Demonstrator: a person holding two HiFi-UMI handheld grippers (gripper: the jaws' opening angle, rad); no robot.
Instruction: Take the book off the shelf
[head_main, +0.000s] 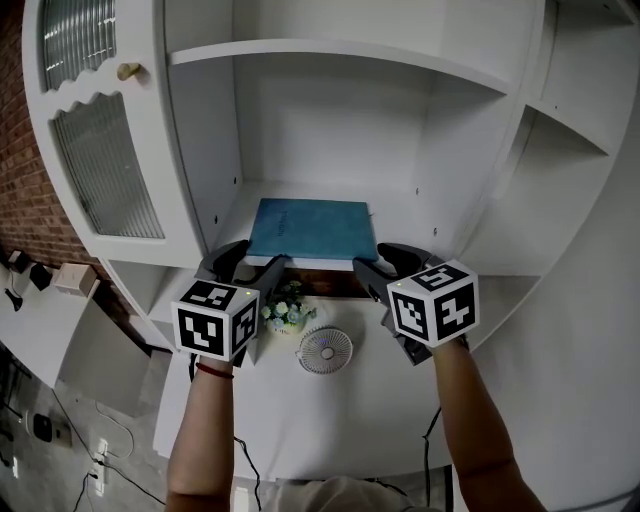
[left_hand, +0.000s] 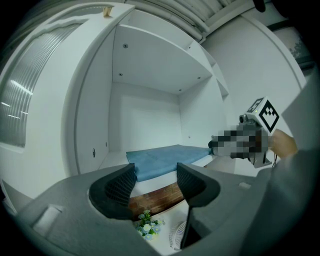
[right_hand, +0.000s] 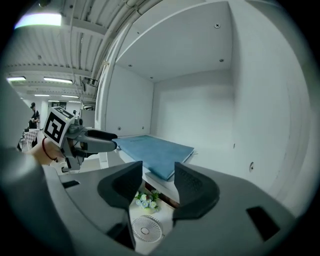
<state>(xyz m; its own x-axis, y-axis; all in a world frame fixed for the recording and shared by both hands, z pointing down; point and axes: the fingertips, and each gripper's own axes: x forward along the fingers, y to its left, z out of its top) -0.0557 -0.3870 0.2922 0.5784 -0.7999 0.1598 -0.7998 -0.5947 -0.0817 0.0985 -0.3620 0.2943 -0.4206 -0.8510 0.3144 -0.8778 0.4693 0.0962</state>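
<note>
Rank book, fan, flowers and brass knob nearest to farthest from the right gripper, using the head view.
1. Book, just ahead on the shelf.
2. Flowers and fan, below: too close to call.
3. Brass knob, far upper left.

You face a white shelf unit (head_main: 440, 130). Its ribbed glass door (head_main: 105, 170) with a brass knob (head_main: 128, 71) is at your left, beside a brick wall (head_main: 20, 200). Below, a white desk (head_main: 330, 420) carries a small fan (head_main: 325, 351) and flowers (head_main: 287, 310). Overhead run strip lights (right_hand: 40, 20).
</note>
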